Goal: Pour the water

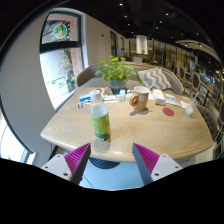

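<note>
A clear bottle [100,122] with a green label and white cap stands upright near the front edge of a round light wooden table [140,128]. A brown mug [140,98] with a white inside sits farther back, past the table's middle. My gripper [112,158] hangs in front of the table edge, open, its magenta pads [77,157] spread wide with nothing between them. The bottle stands just beyond the left finger, apart from it.
A potted green plant [118,70] stands at the back of the table. Small white items [95,97] lie at the back left, a pink coaster [168,111] and white objects [186,103] at the right. Chairs and a striped sofa [158,76] stand behind.
</note>
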Tool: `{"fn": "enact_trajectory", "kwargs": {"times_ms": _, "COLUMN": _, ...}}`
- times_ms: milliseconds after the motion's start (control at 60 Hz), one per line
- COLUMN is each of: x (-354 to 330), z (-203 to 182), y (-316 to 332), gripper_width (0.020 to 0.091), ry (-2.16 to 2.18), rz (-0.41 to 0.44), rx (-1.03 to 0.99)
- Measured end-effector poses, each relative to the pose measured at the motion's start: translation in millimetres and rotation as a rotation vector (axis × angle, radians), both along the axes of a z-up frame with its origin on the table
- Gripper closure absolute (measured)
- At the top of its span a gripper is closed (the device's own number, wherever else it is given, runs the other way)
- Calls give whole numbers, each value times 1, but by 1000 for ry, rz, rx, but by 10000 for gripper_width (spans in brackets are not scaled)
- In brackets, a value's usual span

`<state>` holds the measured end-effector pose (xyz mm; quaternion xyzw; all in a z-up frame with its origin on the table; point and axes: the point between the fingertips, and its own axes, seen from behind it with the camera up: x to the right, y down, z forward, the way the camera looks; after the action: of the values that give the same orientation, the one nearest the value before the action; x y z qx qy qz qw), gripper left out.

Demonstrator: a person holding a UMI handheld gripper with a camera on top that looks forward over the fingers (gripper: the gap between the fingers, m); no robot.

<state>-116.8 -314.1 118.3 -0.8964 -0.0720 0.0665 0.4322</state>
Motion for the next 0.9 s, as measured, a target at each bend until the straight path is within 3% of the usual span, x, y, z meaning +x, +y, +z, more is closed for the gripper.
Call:
{"fn": "enact_trajectory", "kwargs": {"times_ms": 200, "x": -64, "z": -8, "y": 73, "gripper_width": 247, "ry": 42, "rz": 19, "rx": 106}}
{"fn": "enact_trajectory", "kwargs": {"times_ms": 417, "x": -72, "z": -42, "y": 144, "gripper_width": 264, "ry": 38, "rz": -57, "rx": 163}}
{"fn": "enact_trajectory", "kwargs": {"times_ms": 467, "x": -75, "z": -47, "y": 152, "gripper_width": 315, "ry": 46, "rz": -62, "rx": 172}}
{"fn": "enact_trajectory", "kwargs": {"times_ms": 550, "x": -75, "z": -50, "y": 160, "gripper_width": 537, "ry": 41, "rz": -72, "rx": 190}}
{"fn": "enact_trajectory", "kwargs": {"times_ms": 850, "x": -73, "z": -48, "y": 169, "gripper_width": 693, "ry": -10, "rz": -55, "rx": 221}}
{"fn": "enact_trajectory", "kwargs": {"times_ms": 900, "x": -74, "z": -45, "y": 169, "gripper_width": 694, "ry": -14, "rz": -49, "rx": 219}}
